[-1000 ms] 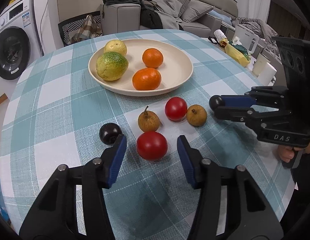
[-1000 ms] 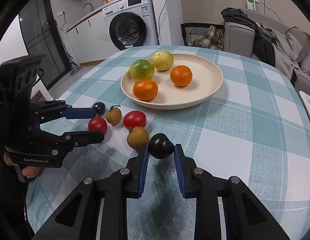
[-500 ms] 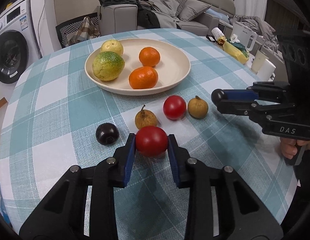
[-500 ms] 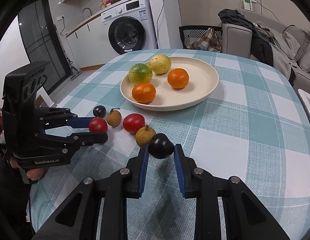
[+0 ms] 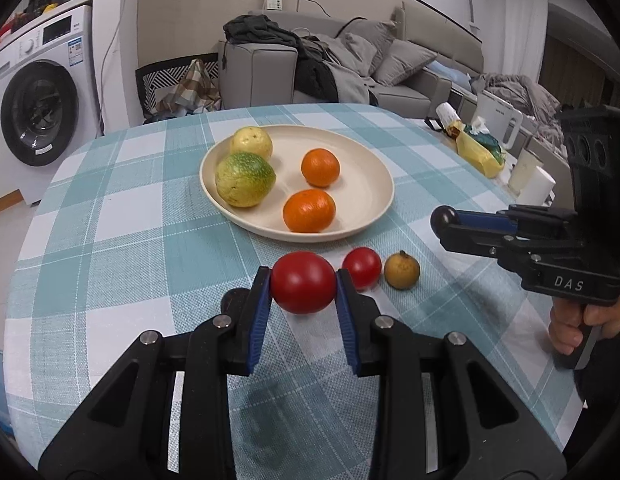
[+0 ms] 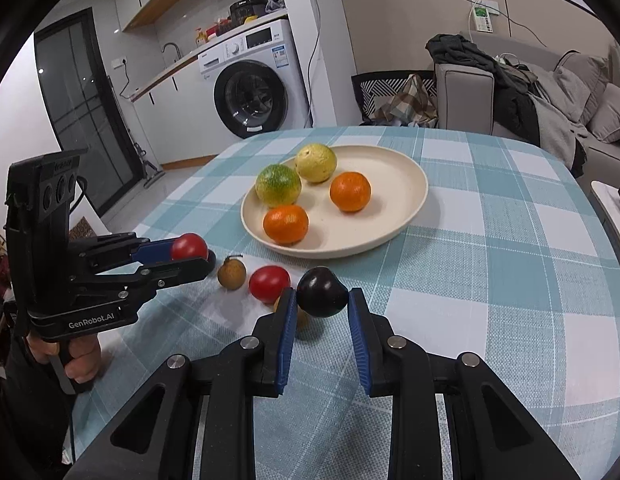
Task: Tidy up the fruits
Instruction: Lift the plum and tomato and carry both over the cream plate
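Now clamped in the left gripper (image 5: pixel 303 284), the large red tomato (image 5: pixel 303 282) has been lifted off the checked tablecloth (image 5: pixel 109 240) near its front edge. A dark plum (image 6: pixel 322 292) is held by the right gripper (image 6: pixel 322 300); delivery to the plate (image 5: pixel 374 200) looks next.

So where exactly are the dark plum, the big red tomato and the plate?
dark plum (image 6: pixel 322 292), right wrist view, middle of its skin between the blue pads.
big red tomato (image 5: pixel 303 282), left wrist view, centre of its front face.
plate (image 5: pixel 368 176), left wrist view, bare patch inside the right rim.
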`<state>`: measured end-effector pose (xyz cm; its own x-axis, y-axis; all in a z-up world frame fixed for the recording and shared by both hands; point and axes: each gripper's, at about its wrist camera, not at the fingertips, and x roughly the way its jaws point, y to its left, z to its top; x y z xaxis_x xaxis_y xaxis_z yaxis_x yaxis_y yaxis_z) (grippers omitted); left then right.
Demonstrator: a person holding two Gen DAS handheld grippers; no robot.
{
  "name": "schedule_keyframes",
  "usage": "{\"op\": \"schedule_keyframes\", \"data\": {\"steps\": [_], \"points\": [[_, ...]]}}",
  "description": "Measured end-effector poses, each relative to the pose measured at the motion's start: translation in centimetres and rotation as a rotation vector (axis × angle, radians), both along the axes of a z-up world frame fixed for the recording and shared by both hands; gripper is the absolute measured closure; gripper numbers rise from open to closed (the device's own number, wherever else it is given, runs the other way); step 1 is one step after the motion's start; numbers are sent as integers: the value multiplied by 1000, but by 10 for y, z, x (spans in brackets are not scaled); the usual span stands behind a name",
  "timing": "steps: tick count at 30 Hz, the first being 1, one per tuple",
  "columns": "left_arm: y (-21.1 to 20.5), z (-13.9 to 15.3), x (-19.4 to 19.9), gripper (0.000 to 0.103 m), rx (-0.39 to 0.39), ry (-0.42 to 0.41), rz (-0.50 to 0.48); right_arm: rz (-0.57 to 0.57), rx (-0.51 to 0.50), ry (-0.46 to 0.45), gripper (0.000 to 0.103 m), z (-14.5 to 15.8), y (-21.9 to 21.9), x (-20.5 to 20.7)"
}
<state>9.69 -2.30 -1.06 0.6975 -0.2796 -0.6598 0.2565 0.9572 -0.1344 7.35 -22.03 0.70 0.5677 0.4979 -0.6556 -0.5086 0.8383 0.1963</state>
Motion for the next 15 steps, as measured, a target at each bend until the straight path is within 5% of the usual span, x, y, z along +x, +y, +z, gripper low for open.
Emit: {"op": "schedule_keyframes", "data": {"steps": [15], "points": [[15, 24, 11, 75, -18, -57, 125, -5, 19, -47, 76, 15, 10, 10]]}}
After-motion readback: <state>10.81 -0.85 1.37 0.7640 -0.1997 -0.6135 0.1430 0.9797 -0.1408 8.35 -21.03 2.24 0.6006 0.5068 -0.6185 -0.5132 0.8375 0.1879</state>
